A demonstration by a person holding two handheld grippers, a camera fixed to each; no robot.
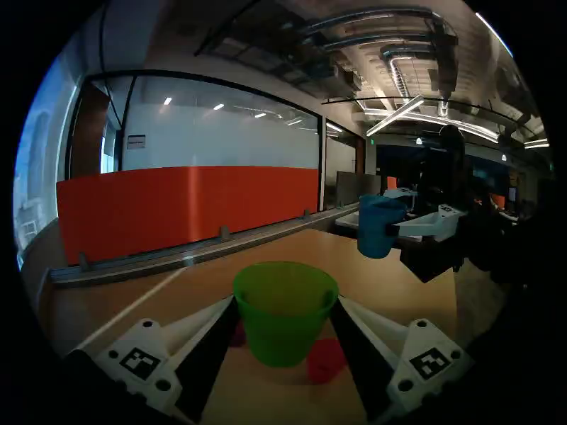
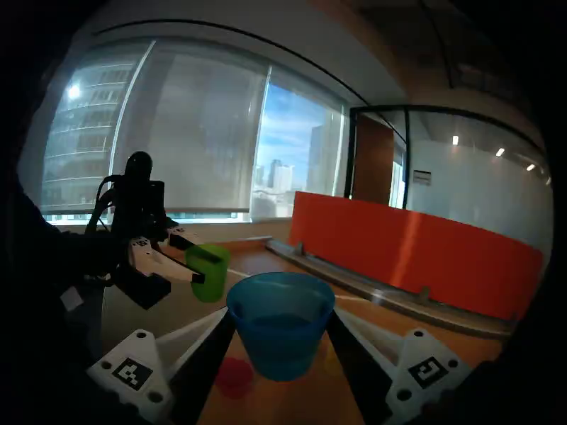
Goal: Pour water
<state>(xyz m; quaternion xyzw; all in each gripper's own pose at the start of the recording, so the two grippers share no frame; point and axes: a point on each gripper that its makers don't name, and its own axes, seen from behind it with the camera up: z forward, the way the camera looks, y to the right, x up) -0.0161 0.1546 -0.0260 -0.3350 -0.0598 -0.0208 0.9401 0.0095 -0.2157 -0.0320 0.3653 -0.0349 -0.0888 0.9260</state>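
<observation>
Green cup, lower centre, clamped in left gripper; blue cup holding water, lower centre, clamped in right gripper.

Wood table w/ red dot; orange partition behind, window blinds, ceiling lights on

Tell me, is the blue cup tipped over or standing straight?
Upright. The blue cup sits level in the right gripper, rim on top.

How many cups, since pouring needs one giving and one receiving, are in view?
2. The green cup is clamped in the left hand-held gripper, the blue cup in the right hand-held gripper, both held above the table. More could lie hidden off-camera.
</observation>
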